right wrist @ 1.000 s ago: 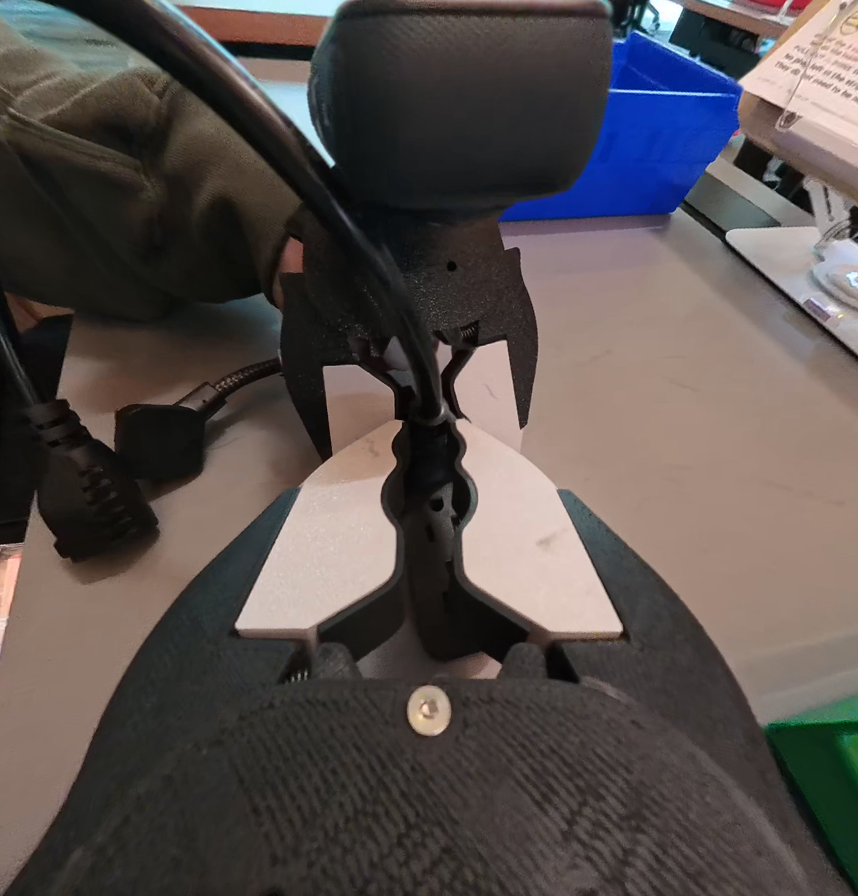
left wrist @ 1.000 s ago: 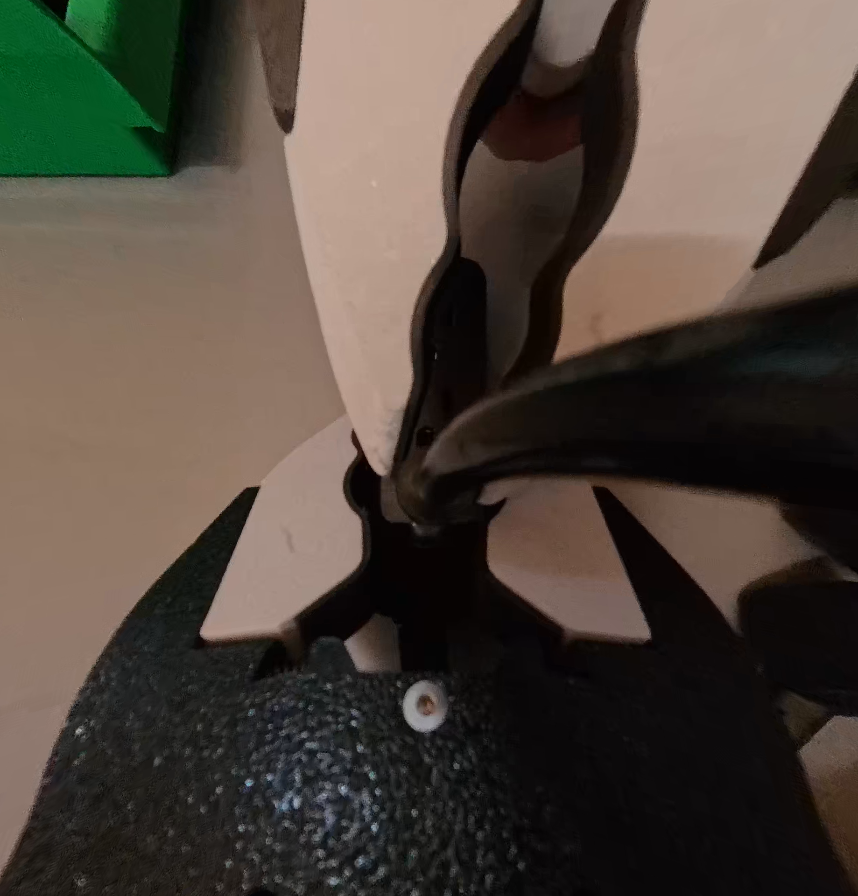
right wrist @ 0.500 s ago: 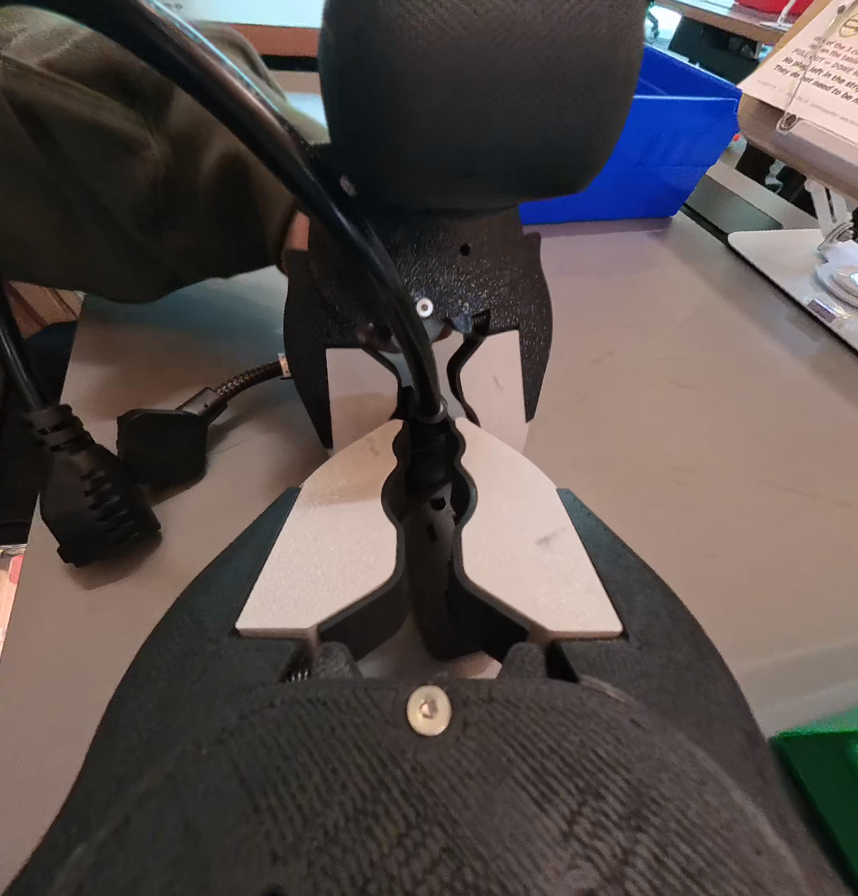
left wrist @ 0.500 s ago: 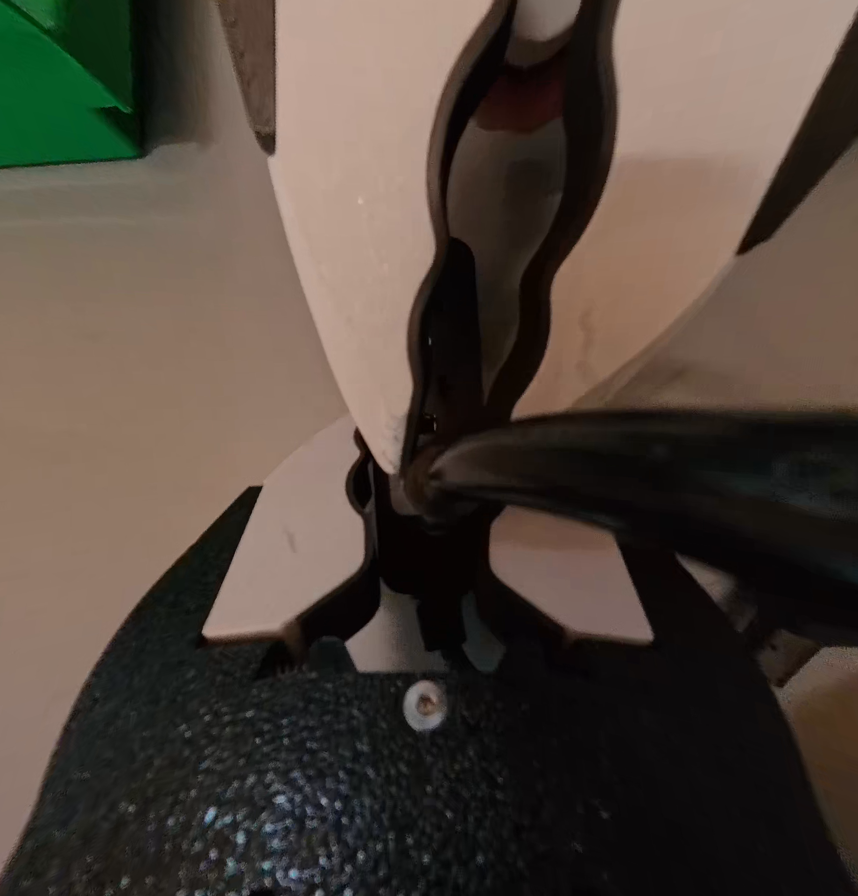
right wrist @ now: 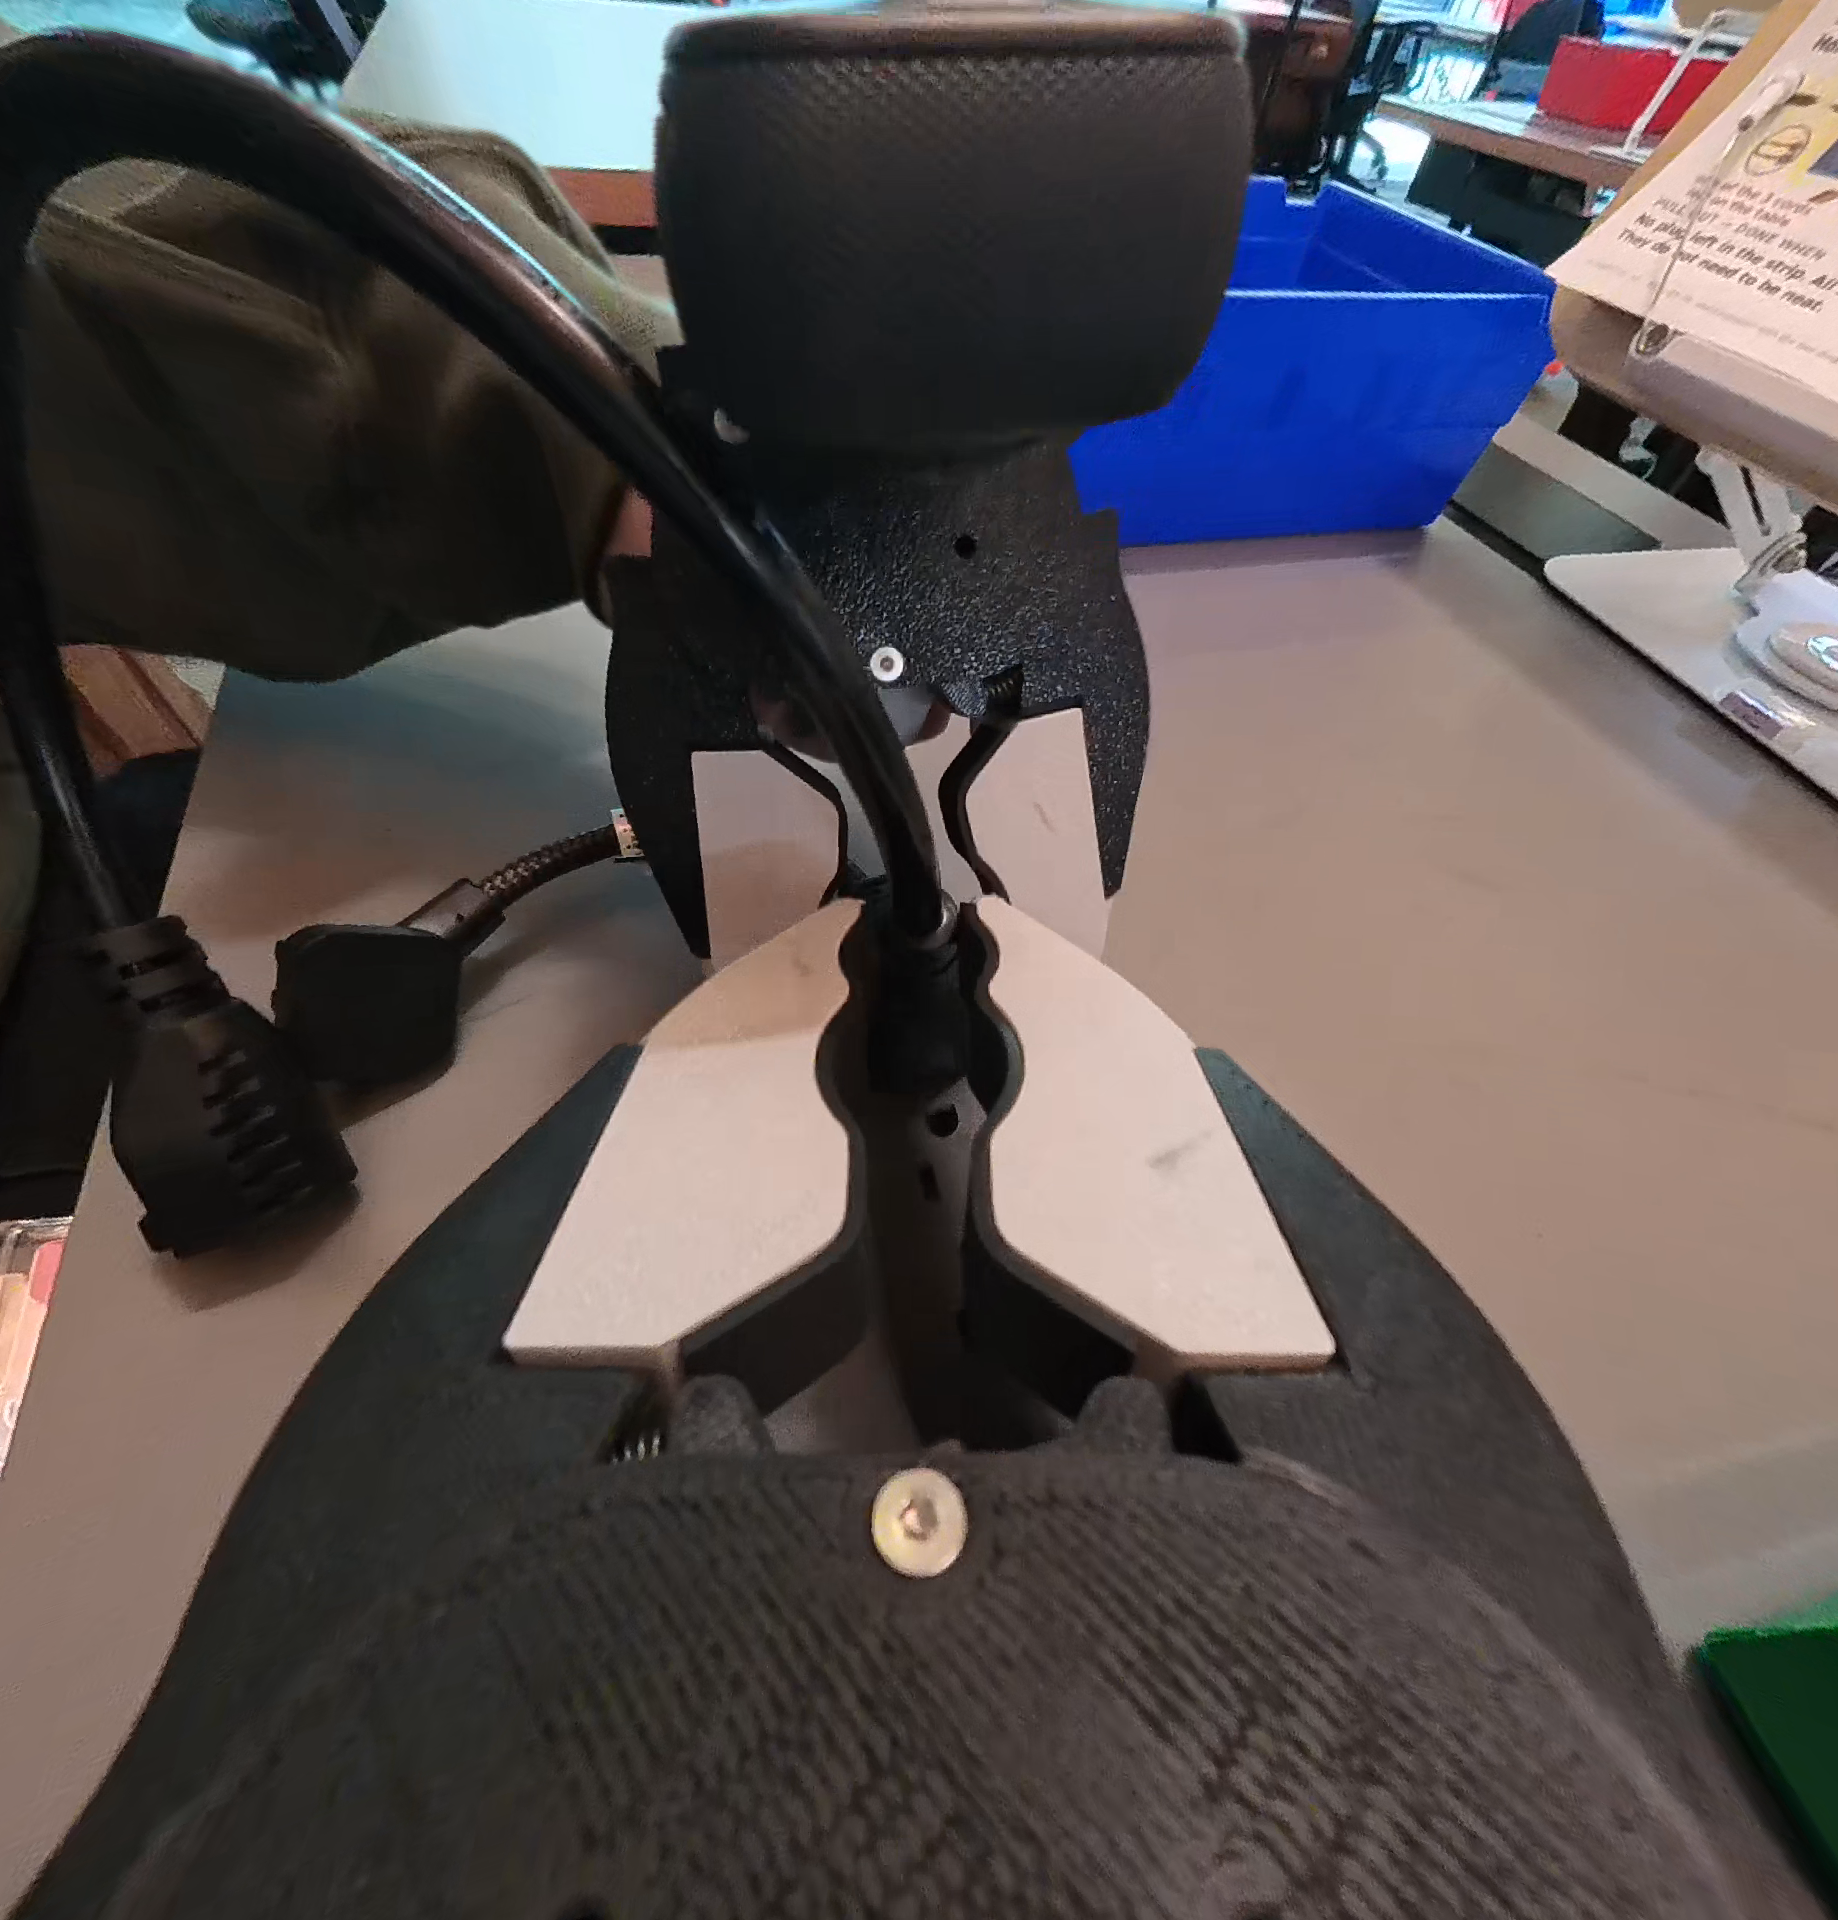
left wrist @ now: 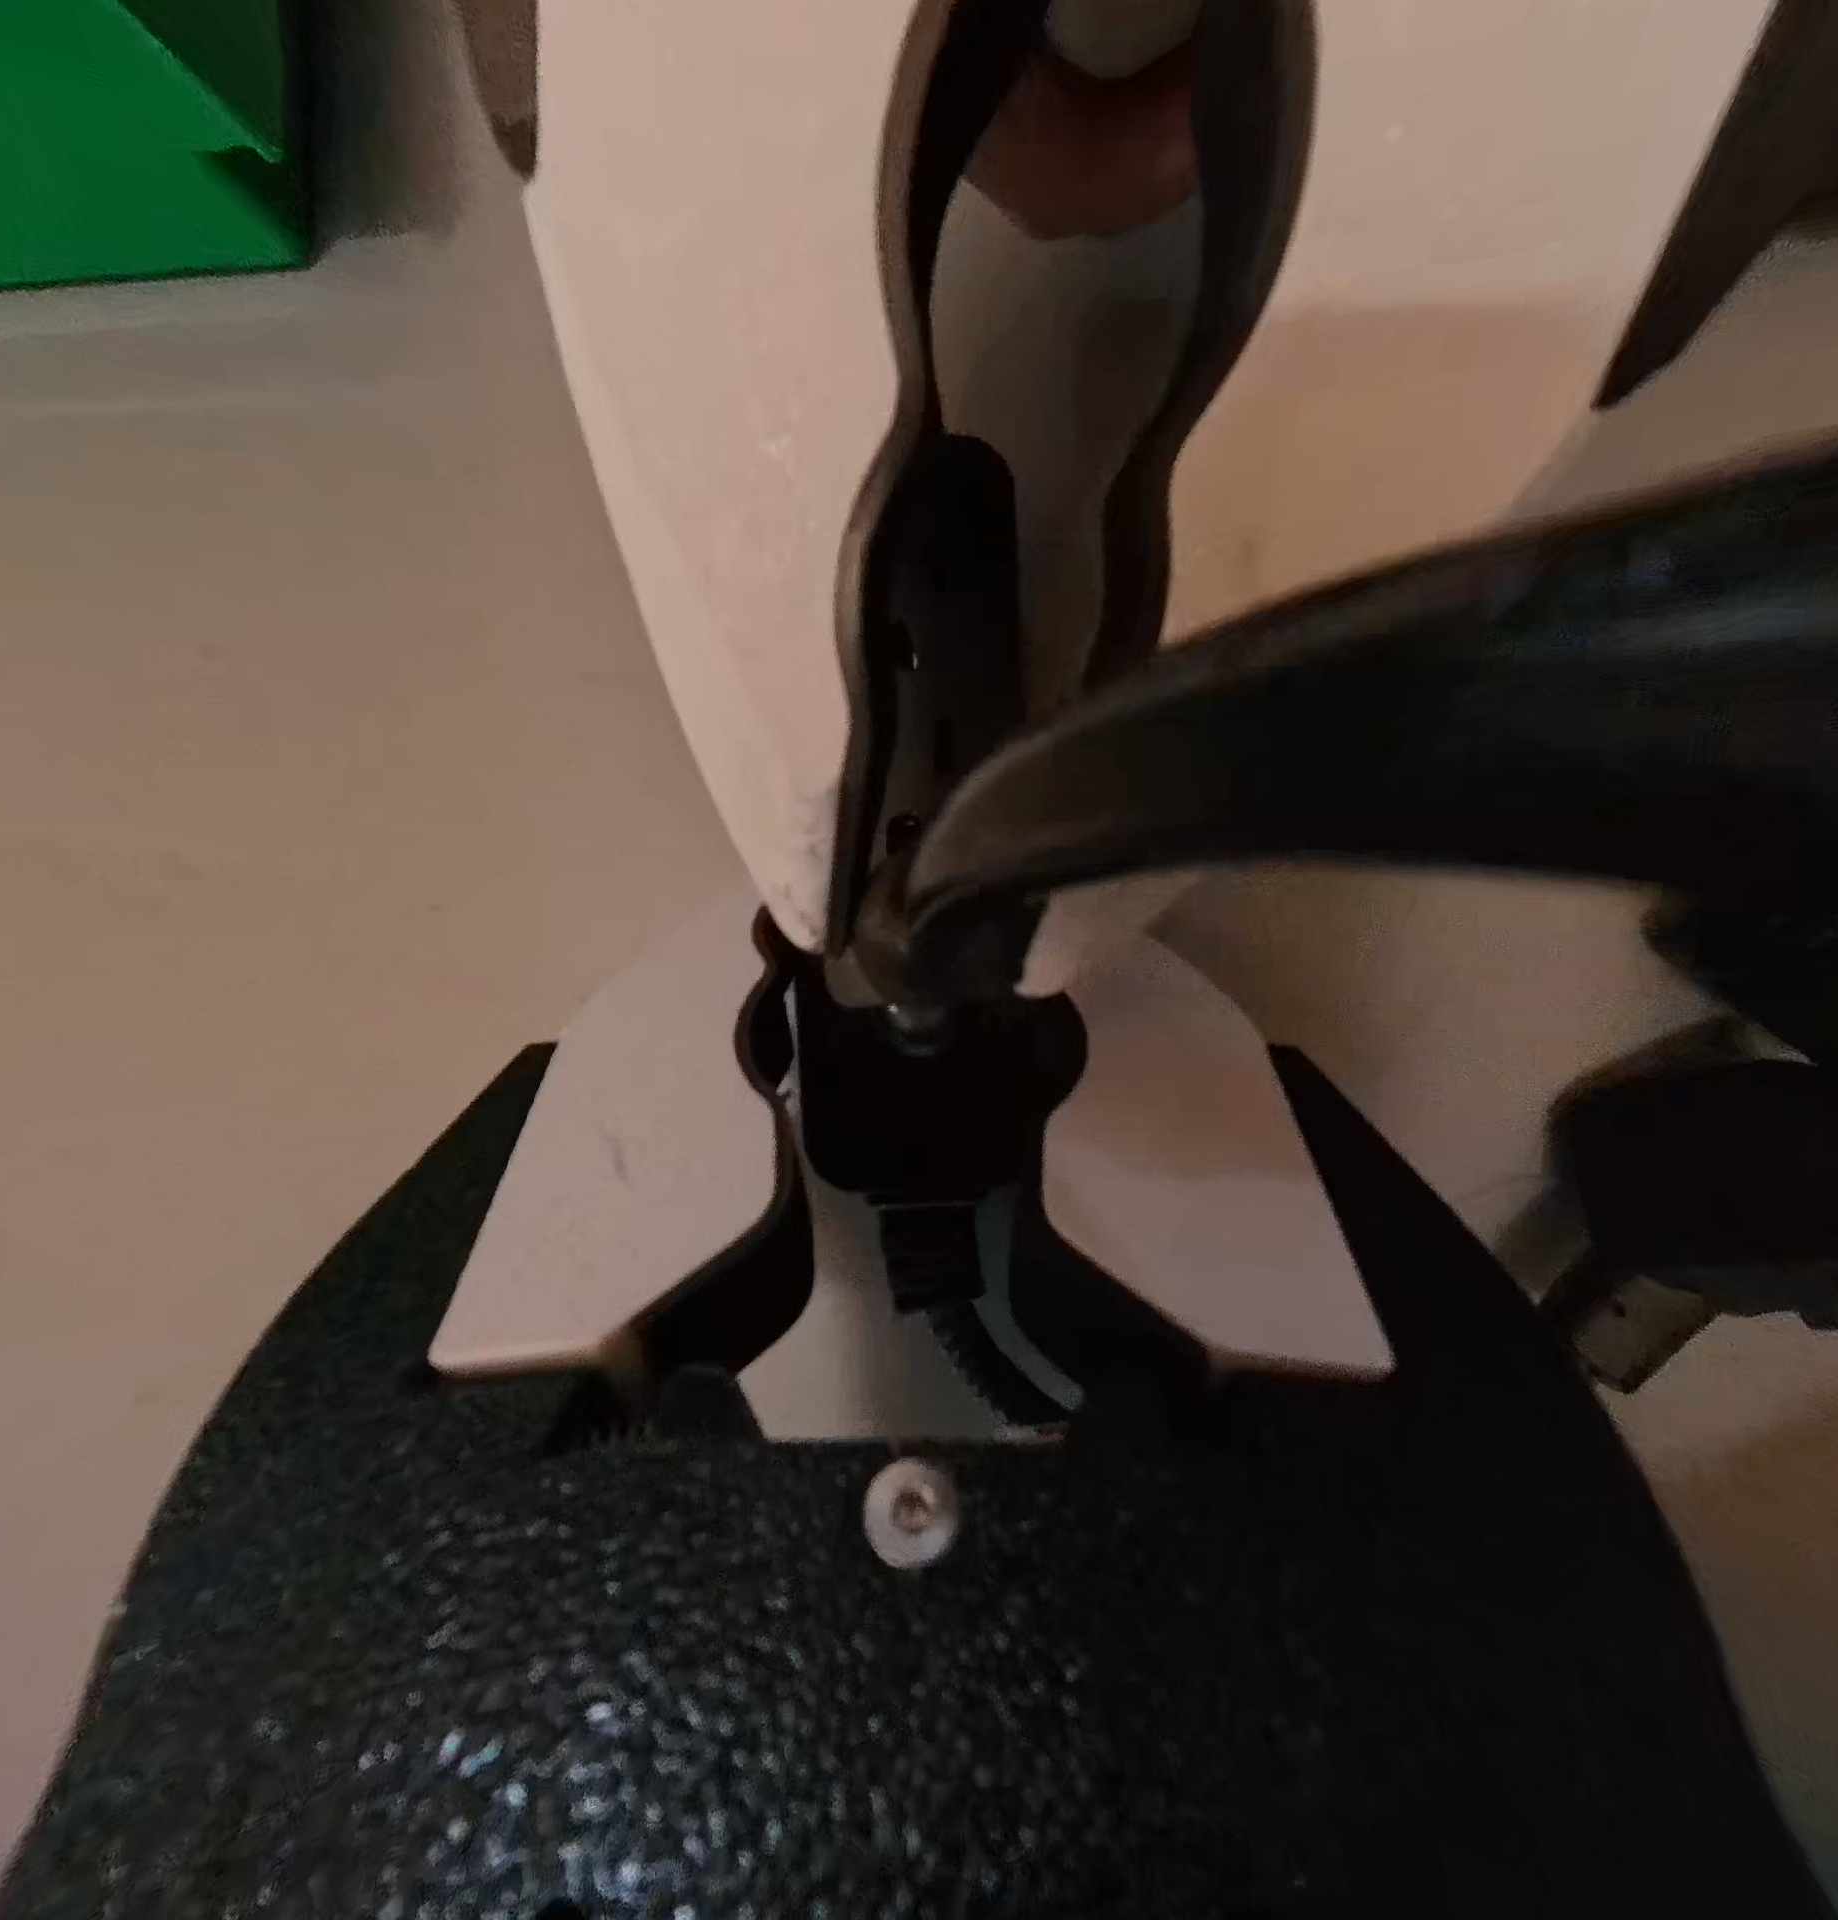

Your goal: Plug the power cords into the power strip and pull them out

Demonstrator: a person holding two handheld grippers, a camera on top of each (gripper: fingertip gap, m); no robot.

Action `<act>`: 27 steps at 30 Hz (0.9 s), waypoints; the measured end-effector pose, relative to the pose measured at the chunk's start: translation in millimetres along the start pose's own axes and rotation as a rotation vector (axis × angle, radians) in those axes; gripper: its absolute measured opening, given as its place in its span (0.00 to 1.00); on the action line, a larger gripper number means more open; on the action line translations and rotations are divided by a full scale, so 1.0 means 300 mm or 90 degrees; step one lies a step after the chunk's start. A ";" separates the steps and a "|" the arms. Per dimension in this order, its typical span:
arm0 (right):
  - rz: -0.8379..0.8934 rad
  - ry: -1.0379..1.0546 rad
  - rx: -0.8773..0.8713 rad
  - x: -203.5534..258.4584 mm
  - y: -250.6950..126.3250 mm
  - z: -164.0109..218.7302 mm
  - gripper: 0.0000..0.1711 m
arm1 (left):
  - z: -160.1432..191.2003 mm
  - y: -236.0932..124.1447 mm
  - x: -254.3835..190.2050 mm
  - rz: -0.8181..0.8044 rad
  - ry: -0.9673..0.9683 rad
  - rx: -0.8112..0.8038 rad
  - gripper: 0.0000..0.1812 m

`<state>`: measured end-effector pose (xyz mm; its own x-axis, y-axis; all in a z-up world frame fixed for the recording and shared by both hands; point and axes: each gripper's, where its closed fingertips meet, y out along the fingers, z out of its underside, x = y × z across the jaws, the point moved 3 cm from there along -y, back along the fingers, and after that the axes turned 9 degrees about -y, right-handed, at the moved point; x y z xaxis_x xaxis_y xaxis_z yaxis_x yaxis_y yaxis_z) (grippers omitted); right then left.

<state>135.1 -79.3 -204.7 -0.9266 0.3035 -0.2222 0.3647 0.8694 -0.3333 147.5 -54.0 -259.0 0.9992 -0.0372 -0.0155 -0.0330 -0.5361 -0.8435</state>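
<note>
Right gripper and left gripper meet tip to tip over the table, a cord arching up-left between them. Two plugs lie left; bin behind; paper stand far right.

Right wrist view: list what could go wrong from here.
1. The thick black cord arches from the right gripper over the left gripper; pulling them apart may snag it.
2. The left jaws pinch the small black plug near their tips, so it may twist or slip.
</note>
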 end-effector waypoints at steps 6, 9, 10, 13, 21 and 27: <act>0.015 -0.013 0.020 0.002 0.014 0.007 0.09 | 0.002 0.000 0.000 -0.004 -0.008 -0.017 0.24; 0.024 -0.028 0.052 0.001 0.015 0.002 0.09 | 0.002 0.000 0.001 -0.005 -0.010 0.004 0.24; 0.019 -0.005 0.045 0.000 0.015 0.002 0.09 | 0.002 0.000 0.001 -0.005 -0.008 0.011 0.24; 0.013 0.110 -0.034 -0.022 0.021 0.016 0.08 | 0.005 0.004 0.007 0.004 -0.031 0.028 0.24; -0.006 -0.013 0.099 0.013 0.009 -0.007 0.09 | -0.001 0.008 0.001 -0.010 -0.028 0.010 0.24; -0.015 0.026 0.071 0.002 0.023 -0.014 0.08 | 0.005 0.005 0.008 0.001 -0.090 -0.020 0.25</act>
<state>136.8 -71.4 -203.5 -0.9374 0.3008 -0.1756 0.3480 0.8285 -0.4387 150.0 -53.5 -261.1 0.9924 0.0802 -0.0936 -0.0325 -0.5623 -0.8263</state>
